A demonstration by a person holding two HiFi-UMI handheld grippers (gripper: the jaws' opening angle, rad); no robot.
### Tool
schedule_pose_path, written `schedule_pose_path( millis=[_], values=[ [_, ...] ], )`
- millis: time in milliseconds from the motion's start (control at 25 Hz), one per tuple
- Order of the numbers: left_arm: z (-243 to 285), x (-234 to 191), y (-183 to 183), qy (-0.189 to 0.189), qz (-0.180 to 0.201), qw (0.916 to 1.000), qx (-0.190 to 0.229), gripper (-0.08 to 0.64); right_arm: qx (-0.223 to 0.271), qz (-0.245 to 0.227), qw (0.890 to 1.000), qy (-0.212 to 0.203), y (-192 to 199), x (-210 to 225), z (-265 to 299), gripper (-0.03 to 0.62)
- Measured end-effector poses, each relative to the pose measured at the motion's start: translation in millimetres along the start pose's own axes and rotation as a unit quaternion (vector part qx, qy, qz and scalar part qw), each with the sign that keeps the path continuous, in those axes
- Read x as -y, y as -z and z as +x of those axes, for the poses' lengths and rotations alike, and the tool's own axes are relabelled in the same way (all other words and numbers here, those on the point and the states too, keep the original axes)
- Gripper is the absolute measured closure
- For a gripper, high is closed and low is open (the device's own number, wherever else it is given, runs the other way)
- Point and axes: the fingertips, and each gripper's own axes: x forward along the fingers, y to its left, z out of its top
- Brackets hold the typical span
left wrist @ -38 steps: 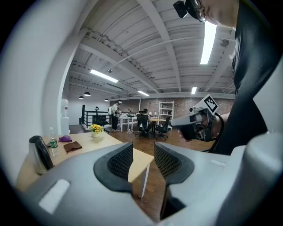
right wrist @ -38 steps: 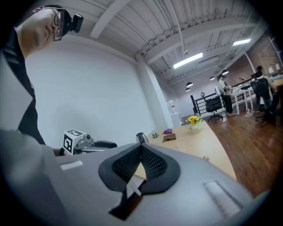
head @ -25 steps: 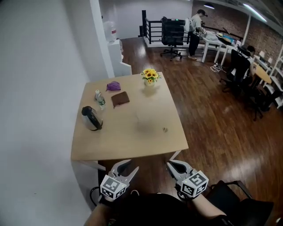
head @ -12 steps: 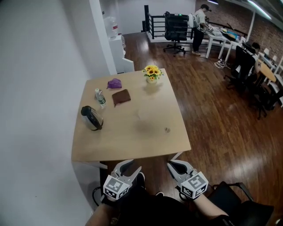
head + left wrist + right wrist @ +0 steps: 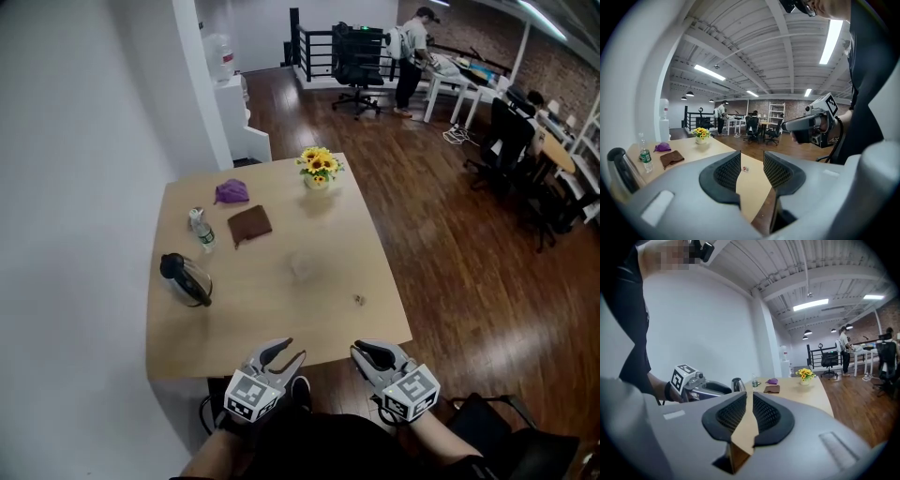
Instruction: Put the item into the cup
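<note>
Wooden worktop (image 5: pixel 272 314) sits closer than a second ago, and both grippers have come forward to its near edge. The left gripper (image 5: pixel 286 352) has its fingers apart and empty. The right gripper (image 5: pixel 364 352) has a narrow gap, also empty. The small item (image 5: pixel 358 300) lies on the worktop, apart from the clear cup (image 5: pixel 302 266).

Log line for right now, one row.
stage: pre-grasp | left gripper: open, empty | right gripper: open, empty | small item: on table, untouched | clear cup: farther in, apart from item
</note>
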Motion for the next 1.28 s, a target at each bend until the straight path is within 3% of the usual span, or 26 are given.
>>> schedule_pose_path(
  millis=[280,640,1000,1280],
  values=[
    [23.0,-56.0,0.7,0.044,0.013,0.9988,-0.014,0.416,0.011,0.016,0.999,0.039,-20.2,24.4,60.9,0.538],
    [58.7,-101.8,2.2,0.042,0.019,0.9986,-0.026,0.416,0.006,0.017,0.997,0.074,-31.6,56.3,78.0,0.52],
    [141.1,-96.9,22.4,0.072,0.014,0.9943,-0.077,0.416,-0.011,0.066,0.992,0.104,-2.0,118.4,72.9,0.518],
    [231.1,-73.1,70.0,0.124,0.036,0.9791,-0.157,0.416,-0.037,0.095,0.989,0.11,22.8,156.6,59.0,0.505]
  ],
)
